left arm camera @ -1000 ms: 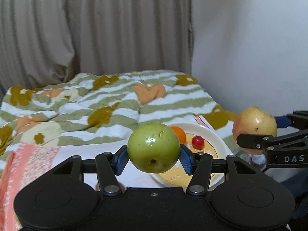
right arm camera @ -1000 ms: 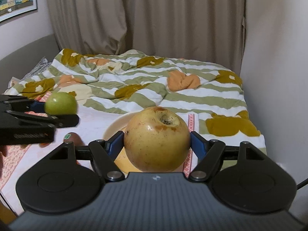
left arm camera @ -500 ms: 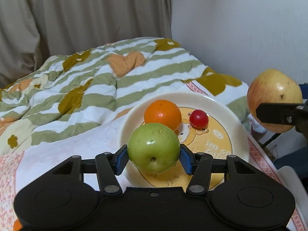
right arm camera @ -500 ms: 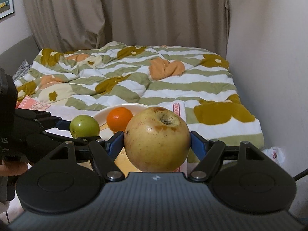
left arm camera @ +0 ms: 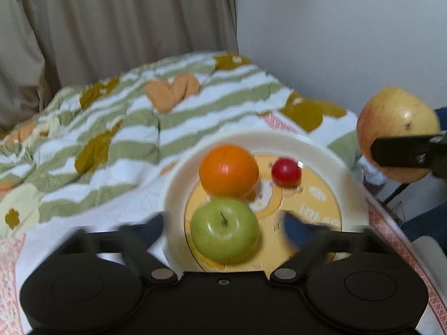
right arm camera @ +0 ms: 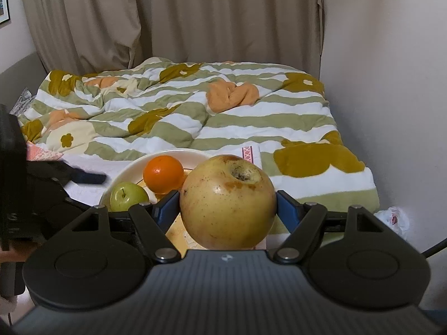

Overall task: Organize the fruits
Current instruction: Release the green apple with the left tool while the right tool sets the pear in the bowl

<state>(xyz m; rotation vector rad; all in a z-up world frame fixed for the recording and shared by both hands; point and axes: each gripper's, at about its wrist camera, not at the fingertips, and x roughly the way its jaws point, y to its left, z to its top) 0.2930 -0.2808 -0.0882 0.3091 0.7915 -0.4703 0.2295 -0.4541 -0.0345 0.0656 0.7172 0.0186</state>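
In the left wrist view, the left gripper [left arm camera: 225, 227] is seen nearest the camera with its jaws spread wide; they have just been opening, and their blue pads [left arm camera: 293, 230] are blurred and stand clear of the green apple [left arm camera: 225, 230] on either side. The green apple is found between them, stem up, resting at about six o'clock on the yellow centre of the white plate [left arm camera: 329, 153]. Just beyond it, at about twelve o'clock from the green apple and touching or nearly touching it, the orange [left arm camera: 228, 170] is seen on the plate. A small red fruit [left arm camera: 286, 172], perhaps a cherry tomato, is set at about three o'clock from the orange, a little apart from it. At the right edge, at about two o'clock from the plate and above its level, the yellow apple [left arm camera: 396, 134] is held in the air. In the right wrist view, the right gripper [right arm camera: 227, 209] is seen clamped on this yellow apple, with a blue pad pressed to each flank and the fruit's russeted hollow turned upward. The plate is laid on a pale cloth at the near end of the bed. Farther off, a green-striped quilt [right arm camera: 181, 111] with ochre and orange flowers is spread across the bed, and beige curtains [right arm camera: 167, 19] are hung at twelve o'clock.
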